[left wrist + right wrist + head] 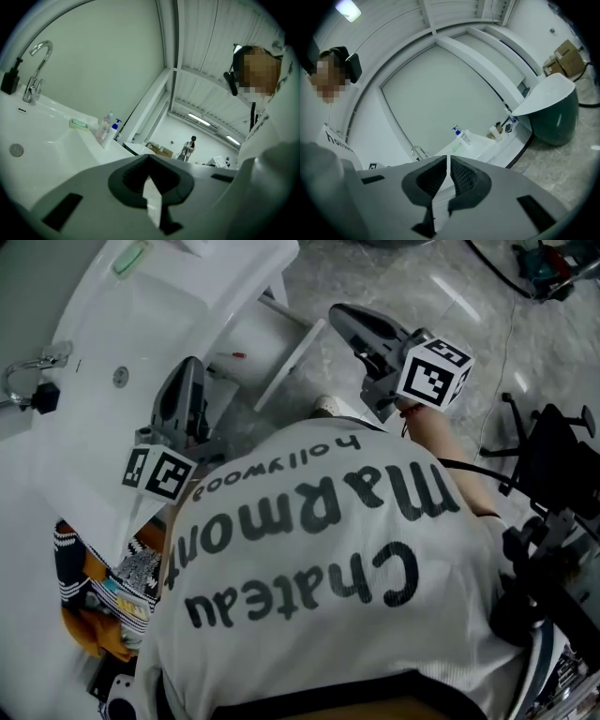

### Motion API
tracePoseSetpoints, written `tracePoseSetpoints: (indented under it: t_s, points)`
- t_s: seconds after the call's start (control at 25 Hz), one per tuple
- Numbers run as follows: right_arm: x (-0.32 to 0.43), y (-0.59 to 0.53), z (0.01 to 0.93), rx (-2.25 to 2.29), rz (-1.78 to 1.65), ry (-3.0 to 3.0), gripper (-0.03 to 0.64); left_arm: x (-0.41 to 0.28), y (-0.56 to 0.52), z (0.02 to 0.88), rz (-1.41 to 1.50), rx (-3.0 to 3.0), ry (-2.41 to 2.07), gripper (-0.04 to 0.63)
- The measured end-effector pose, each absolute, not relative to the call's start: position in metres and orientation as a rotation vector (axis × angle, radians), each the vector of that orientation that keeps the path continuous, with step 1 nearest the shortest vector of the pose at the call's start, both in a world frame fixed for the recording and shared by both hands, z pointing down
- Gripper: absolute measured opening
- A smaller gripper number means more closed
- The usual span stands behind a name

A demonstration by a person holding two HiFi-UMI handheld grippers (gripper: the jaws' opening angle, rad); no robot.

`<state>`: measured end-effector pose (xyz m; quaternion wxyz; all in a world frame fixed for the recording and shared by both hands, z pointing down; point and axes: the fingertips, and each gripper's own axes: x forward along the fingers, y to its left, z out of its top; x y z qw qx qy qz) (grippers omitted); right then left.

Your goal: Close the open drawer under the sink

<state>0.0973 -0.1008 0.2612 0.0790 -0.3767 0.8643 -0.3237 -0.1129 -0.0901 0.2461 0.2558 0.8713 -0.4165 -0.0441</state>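
hovering by the sink's front edge, the left tongs are clenched on nothing. the open drawer juts out beneath that edge. the right tongs, clenched empty too, hang over the floor. this looks like the approach; next, a tong tip must meet the drawer front and push.

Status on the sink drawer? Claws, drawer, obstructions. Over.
Left claw shut, empty. Right claw shut, empty. Drawer under sink looks open, neither claw on it. No blocker visible; shirt hides much.
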Motion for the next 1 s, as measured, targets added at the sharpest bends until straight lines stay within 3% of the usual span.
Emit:
tracePoseSetpoints:
  t_s: [0.24,0.36,1.0]
  points:
    - [0.08,-0.11,0.295,-1.027,-0.954,2.822,0.022,-0.104,-0.093,0.266,-0.048,2.321,-1.168,0.008]
    - [0.066,-0.105,0.326,-0.97,-1.024,2.896,0.131,-0.089,-0.084,0.293,0.052,2.34,-1.092,0.008]
    - [0.034,-0.079,0.548,-0.905,-1.527,3.053,0.235,-0.1,-0.077,0.403,0.312,2.115,-1.146,0.009]
